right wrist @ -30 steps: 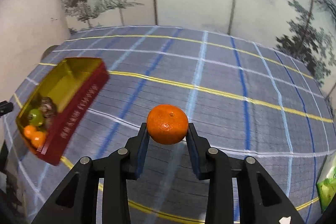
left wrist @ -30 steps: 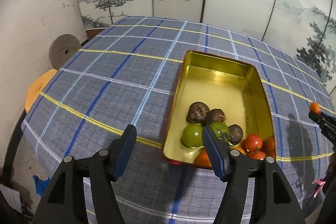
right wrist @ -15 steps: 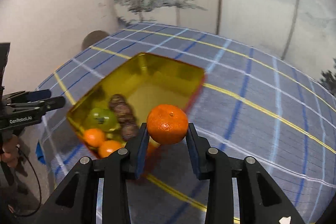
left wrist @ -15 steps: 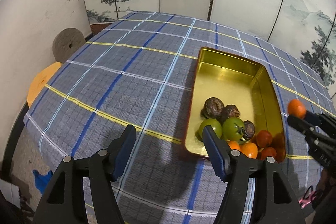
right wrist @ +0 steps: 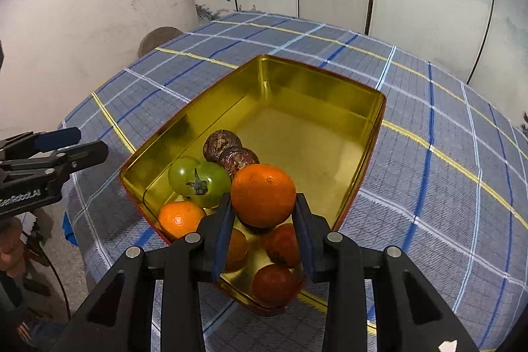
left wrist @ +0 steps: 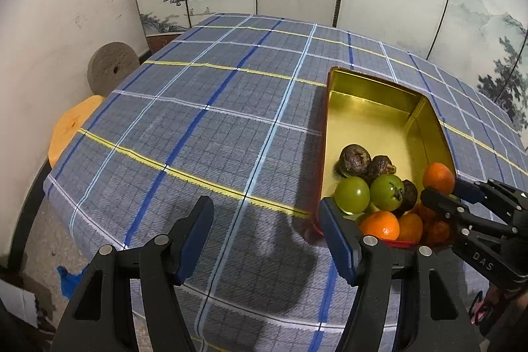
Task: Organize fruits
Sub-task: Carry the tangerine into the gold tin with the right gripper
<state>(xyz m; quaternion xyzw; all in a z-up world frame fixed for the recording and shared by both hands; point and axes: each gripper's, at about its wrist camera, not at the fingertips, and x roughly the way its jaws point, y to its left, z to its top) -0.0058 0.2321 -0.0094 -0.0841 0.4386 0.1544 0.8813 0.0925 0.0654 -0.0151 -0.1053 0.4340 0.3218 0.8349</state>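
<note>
The right gripper (right wrist: 263, 215) pinches an orange (right wrist: 263, 194) between its fingers above the gold tin's (right wrist: 316, 88) near end, seemingly clear of the fruit beneath; the left gripper (left wrist: 265, 228) hangs spread over the tablecloth (left wrist: 198, 127) beside the tin.

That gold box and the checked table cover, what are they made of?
The box looks like thin metal, probably tin: its gold inside is glossy and mirrors the fruit, its outside red. The table cover looks like woven cloth: matte, with a visible weave and draped edges.

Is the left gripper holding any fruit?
No, the left gripper is open and empty above the tablecloth, beside the tin.
</note>
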